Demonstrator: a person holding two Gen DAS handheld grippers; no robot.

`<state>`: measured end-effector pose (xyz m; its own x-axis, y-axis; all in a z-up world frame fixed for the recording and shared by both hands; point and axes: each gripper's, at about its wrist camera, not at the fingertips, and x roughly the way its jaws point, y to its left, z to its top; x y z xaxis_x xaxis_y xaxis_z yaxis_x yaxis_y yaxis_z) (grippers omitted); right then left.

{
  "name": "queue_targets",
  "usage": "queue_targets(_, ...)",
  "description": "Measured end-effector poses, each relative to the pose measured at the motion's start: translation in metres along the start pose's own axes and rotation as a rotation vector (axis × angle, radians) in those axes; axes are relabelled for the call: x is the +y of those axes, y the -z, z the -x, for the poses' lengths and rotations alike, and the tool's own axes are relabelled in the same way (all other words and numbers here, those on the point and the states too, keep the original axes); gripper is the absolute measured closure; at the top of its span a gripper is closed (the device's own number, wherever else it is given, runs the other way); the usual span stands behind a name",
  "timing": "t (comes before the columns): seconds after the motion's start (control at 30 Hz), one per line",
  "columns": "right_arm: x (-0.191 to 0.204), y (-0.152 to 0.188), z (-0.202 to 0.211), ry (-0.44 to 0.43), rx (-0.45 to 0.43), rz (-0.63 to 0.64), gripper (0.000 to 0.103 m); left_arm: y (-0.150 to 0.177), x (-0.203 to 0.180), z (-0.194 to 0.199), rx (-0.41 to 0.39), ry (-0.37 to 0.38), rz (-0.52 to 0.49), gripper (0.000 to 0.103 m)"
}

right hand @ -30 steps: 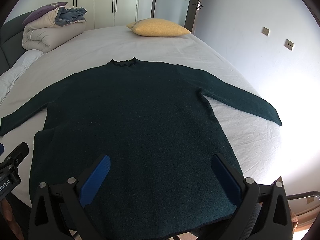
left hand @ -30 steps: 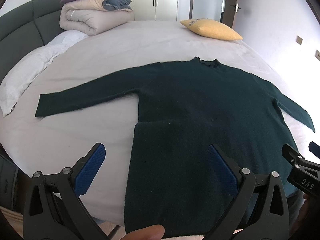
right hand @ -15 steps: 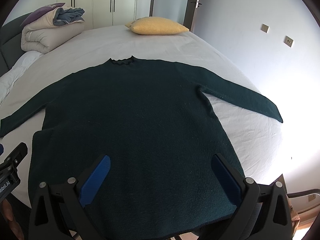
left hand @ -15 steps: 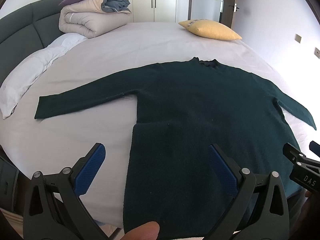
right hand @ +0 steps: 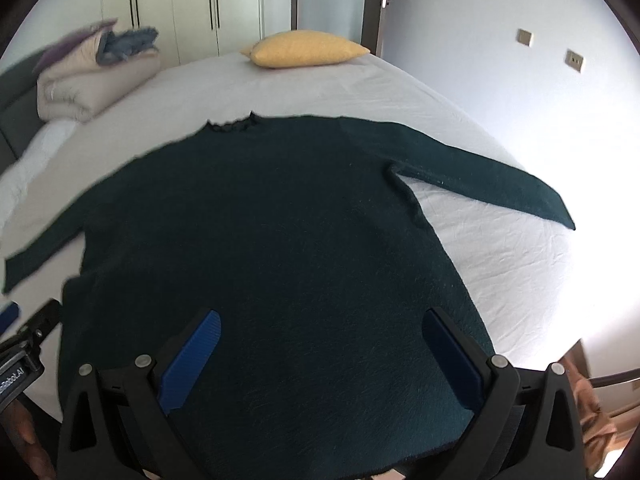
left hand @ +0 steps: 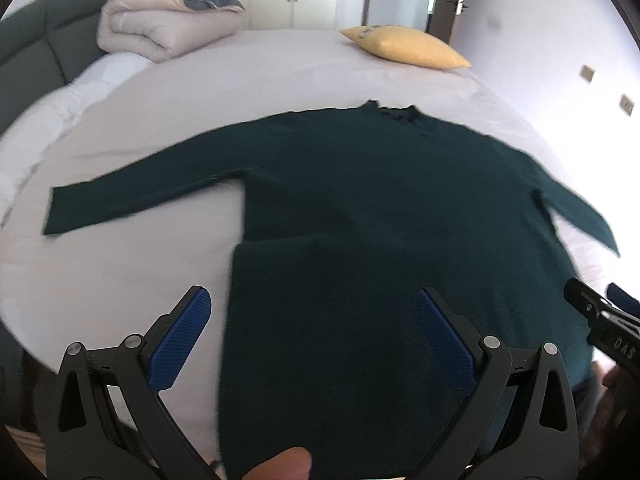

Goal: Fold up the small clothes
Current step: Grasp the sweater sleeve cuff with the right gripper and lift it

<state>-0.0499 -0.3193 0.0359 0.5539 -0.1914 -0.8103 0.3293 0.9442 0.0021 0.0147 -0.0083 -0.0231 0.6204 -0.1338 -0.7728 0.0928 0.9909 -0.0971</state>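
Both tongs hang spread wide with nothing between the blue pads: your left gripper (left hand: 314,344) hovers over the near left part of the hem, your right gripper (right hand: 322,360) over the near right part, each above the fabric rather than on it. Your dark green knitted long-sleeved sweater (right hand: 260,248) lies flat on the white bedsheet (left hand: 120,288), neck away from you, both sleeves stretched out sideways, so every edge is reachable. A step in the left side seam (left hand: 240,246) suggests the lower body is doubled or shifted there; I cannot tell which. Spread like this, the garment looks ready for a first fold, probably a sleeve. A yellow cushion (right hand: 304,48) and a rolled beige quilt (left hand: 160,28) sit well clear at the far side.
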Motion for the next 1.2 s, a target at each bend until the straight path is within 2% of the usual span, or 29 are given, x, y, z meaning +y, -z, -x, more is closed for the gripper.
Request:
queue_targets(0.13, -0.056, -0.019, -0.004, -0.033, -0.016, -0.126, 0.0, -0.018, 0.001, -0.008, -0.015, 0.111, 0.027, 0.0)
queue_targets(0.27, -0.155, -0.042, -0.022, -0.038, -0.028, -0.344, 0.0, -0.033, -0.008, -0.021, -0.012, 0.188, 0.012, 0.0)
queue_targets(0.37, -0.228, -0.048, -0.036, -0.047, -0.063, -0.494, 0.0, -0.04, -0.019, -0.038, 0.032, 0.187, -0.017, 0.0)
queue_targets(0.47, -0.301, -0.045, -0.06, -0.062, -0.074, -0.679, 0.0, -0.046, -0.026, -0.051, 0.041, 0.117, -0.02, 0.0)
queue_targets(0.53, -0.347, -0.038, -0.082, -0.122, -0.065, -0.83, 0.002, -0.053, -0.032, -0.058, 0.026, 0.094, -0.039, 0.0)
queue_targets(0.63, -0.391, -0.032, -0.111, -0.192, -0.059, -0.973, 0.012, -0.067, -0.038, -0.071, 0.018, 0.1, -0.05, 0.0)
queue_targets(0.73, -0.409, -0.04, -0.118, -0.222, -0.136, -1.043, 0.012, -0.082, -0.045, -0.084, 0.014, 0.123, -0.06, 0.0)
queue_targets(0.83, -0.422, -0.051, -0.13, -0.252, -0.176, -1.082, 0.012, -0.097, -0.045, -0.101, 0.018, 0.229, -0.021, 0.0)
queue_targets(0.9, -0.427, -0.059, -0.139, -0.252, -0.195, -1.101, 0.013, -0.102, -0.043, -0.105, 0.018, 0.274, 0.003, 0.0)
queue_targets(0.97, -0.422, -0.064, -0.147, -0.241, -0.201, -1.101, 0.024, -0.107, -0.044, -0.114, 0.026, 0.296, 0.013, 0.001)
queue_targets(1.03, -0.422, -0.065, -0.149, -0.241, -0.205, -1.118, 0.03, -0.111, -0.044, -0.123, 0.04, 0.315, 0.024, 0.008)
queue_targets(1.1, -0.421, -0.061, -0.151, -0.245, -0.211, -1.134, 0.044, -0.114, -0.042, -0.134, 0.065, 0.338, 0.041, 0.02)
queue_targets(1.17, -0.423, -0.062, -0.154, -0.239, -0.192, -1.143, 0.069, -0.12, -0.041, -0.15, 0.089, 0.366, 0.065, 0.026)
queue_targets(1.2, -0.425, -0.066, -0.155, -0.228, -0.181, -1.138, 0.076, -0.121, -0.04, -0.156, 0.095, 0.375, 0.075, 0.027)
